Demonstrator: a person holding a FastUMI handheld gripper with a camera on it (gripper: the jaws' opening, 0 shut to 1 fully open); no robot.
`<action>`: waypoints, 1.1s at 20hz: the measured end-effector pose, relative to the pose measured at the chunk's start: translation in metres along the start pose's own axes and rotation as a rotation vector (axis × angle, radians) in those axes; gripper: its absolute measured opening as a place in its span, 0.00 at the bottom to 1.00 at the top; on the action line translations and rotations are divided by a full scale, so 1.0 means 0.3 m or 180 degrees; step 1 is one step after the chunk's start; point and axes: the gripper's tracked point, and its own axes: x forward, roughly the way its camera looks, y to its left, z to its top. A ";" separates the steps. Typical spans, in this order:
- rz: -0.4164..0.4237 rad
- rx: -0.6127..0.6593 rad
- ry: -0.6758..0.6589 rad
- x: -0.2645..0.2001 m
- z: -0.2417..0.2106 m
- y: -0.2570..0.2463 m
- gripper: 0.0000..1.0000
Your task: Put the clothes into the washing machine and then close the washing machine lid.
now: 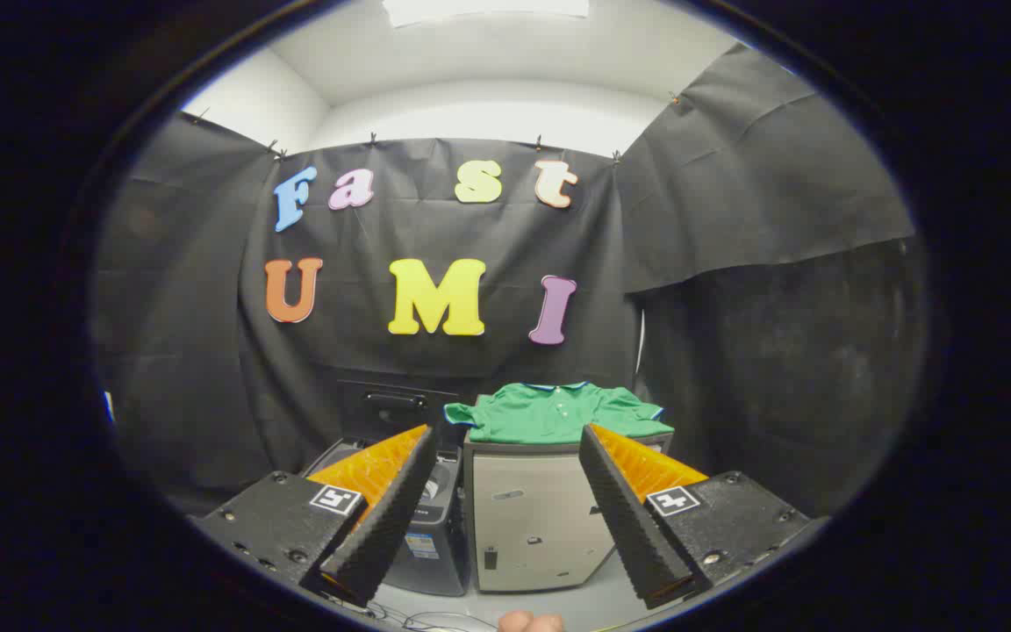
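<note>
Green shirt (558,411) folded atop the grey cabinet (532,518), well beyond the spread, empty gripper (505,439); pickup not yet begun, calling for an approach, then closing on the cloth.

Grey cabinet (530,518) stands on pale floor (593,606) beyond the wide-apart gripper (505,439) fingers, w/ folded green polo shirt (555,412) lying flat on its top, sleeves hanging just over both sides; dark washing machine (426,527) stands on floor just beside cabinet.
</note>
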 end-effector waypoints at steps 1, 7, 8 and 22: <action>-0.0006 -0.0002 -0.0001 -0.001 -0.001 0.000 1.00; -0.0033 -0.0006 0.0002 0.013 0.000 -0.017 1.00; -0.0036 -0.0009 0.0000 0.015 0.002 -0.021 1.00; -0.0025 0.0030 0.0007 0.061 0.008 -0.020 1.00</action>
